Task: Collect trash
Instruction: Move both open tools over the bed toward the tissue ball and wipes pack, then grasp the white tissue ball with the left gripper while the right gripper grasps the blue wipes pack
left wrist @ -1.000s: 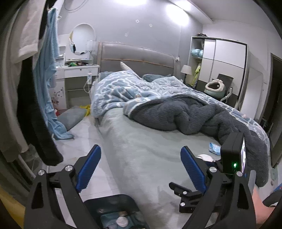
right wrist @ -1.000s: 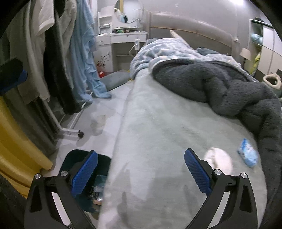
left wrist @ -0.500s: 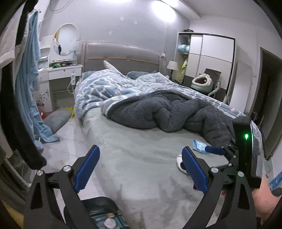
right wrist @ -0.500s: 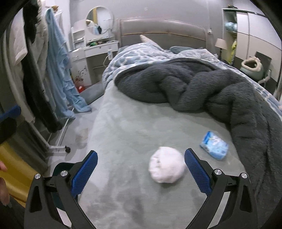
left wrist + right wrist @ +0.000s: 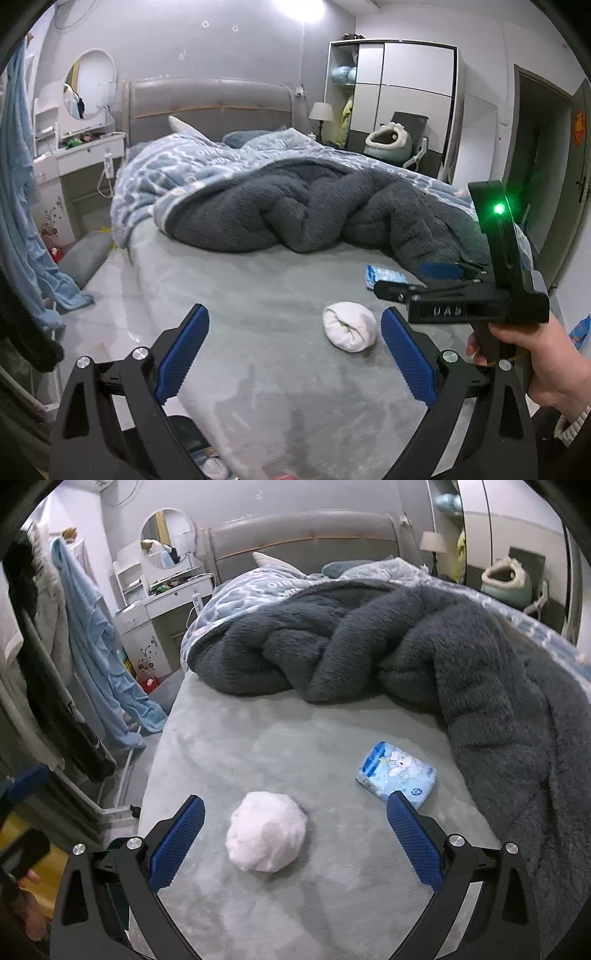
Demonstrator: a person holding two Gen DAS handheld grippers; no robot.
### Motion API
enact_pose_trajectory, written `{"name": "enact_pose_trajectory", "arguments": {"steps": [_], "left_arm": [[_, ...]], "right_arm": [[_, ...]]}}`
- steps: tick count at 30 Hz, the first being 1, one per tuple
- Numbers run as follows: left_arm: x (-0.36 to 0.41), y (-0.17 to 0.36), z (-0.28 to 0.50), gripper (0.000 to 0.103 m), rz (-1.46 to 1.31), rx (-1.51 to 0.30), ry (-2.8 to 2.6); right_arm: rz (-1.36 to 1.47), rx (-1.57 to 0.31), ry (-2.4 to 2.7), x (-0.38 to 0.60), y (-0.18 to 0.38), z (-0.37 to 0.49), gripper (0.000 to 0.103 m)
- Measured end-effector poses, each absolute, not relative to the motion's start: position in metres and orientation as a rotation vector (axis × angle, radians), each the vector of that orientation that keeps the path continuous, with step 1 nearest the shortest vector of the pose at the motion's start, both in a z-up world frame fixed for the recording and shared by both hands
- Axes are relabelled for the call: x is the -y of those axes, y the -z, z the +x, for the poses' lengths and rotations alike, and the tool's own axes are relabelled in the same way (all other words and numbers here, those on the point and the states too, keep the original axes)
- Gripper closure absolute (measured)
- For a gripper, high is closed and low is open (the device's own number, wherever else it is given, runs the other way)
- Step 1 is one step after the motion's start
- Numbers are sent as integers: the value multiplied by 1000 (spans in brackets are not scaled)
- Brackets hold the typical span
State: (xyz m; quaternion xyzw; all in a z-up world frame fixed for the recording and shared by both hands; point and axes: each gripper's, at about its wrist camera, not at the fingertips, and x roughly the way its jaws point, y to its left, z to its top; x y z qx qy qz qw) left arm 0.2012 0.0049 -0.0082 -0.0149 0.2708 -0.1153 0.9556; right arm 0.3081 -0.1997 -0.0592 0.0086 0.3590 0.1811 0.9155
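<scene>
Your right gripper [image 5: 295,834] hovers over the grey bed [image 5: 258,738], its blue fingers spread wide and holding nothing. A white wad of tissue [image 5: 266,837] lies on the bed between them, touching neither. Your left gripper [image 5: 293,354] is equally spread and empty, with the wad [image 5: 349,330] just inside its right finger. Slightly farther off, apart from the wad, lies a small blue tissue pack [image 5: 397,773]. Behind both, a dark grey fleece blanket [image 5: 369,646] is heaped across the bed.

Fluffy white wad [image 5: 266,836], glossy plastic pkt [image 5: 397,774]
</scene>
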Motion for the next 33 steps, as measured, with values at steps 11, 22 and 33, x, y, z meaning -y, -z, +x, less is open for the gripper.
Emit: {"name": "enact_pose_trajectory", "arguments": {"steps": [11, 22, 33], "left_arm": [[29, 39, 226, 7, -21, -617, 333], [52, 59, 246, 7, -19, -652, 387], [77, 77, 274, 7, 17, -669, 426]], "right_arm": [[56, -780, -336, 227, 76, 342, 3], [58, -807, -310, 241, 95, 359, 3], [89, -835, -257, 265, 109, 385, 3]]}}
